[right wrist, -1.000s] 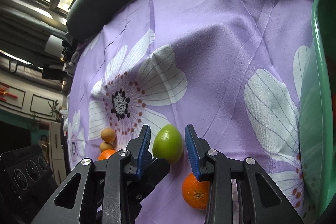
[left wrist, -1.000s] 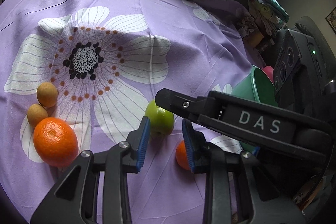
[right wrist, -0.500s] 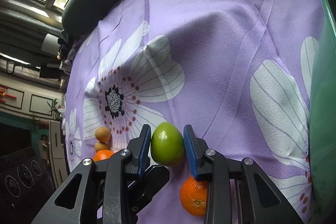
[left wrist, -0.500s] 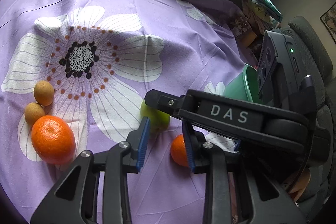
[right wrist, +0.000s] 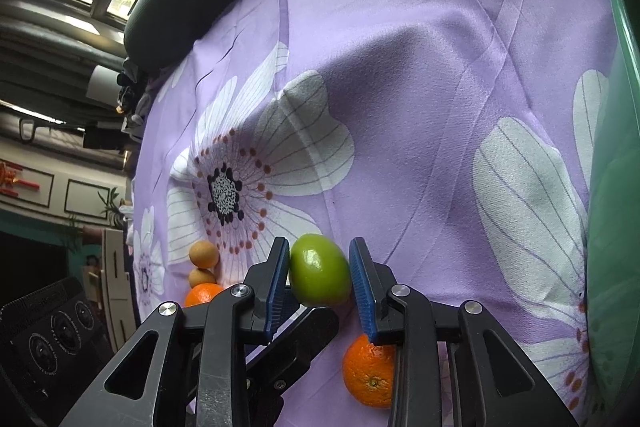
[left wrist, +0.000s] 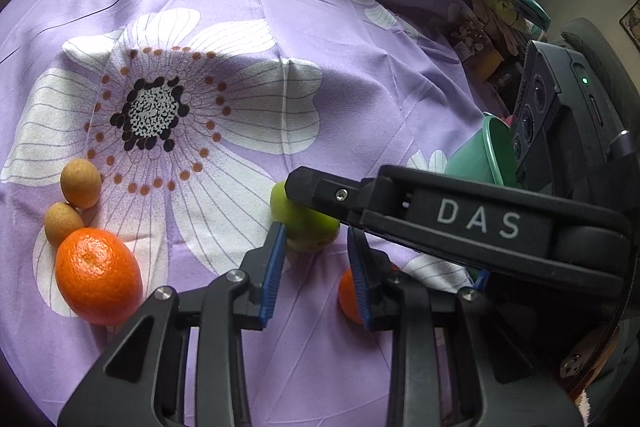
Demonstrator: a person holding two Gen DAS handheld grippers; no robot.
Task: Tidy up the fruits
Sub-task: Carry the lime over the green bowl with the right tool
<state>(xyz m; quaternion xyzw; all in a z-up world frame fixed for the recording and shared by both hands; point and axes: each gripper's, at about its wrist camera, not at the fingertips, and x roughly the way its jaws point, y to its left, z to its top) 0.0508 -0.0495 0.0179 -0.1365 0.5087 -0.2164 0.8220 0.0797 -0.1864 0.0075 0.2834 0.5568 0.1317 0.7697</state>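
While the right tongs have the green fruit sitting squarely between their blue pads, the fruit appears to rest on the purple flowered cloth over the table, and I judge the grasp as about to close or just closing: the left pad looks to touch the skin, while a thin gap may remain on the right, so whether it is gripped firmly I cannot tell. Its long axis runs roughly across the gap, tilted a little, so the pads meet its ends rather than its flanks. From the left wrist view the same fruit lies just ahead of the left tongs, which stand partly apart and hold nothing; the right tool's black arm crosses over it there. So the right hand is plainly the one placed for this pick. The green bowl lies off to the right of the right tongs, and the likely carry goes that way. A small orange sits just below the right tongs, close enough to be nudged. Farther left lie a big orange and two small brown fruits, well apart.
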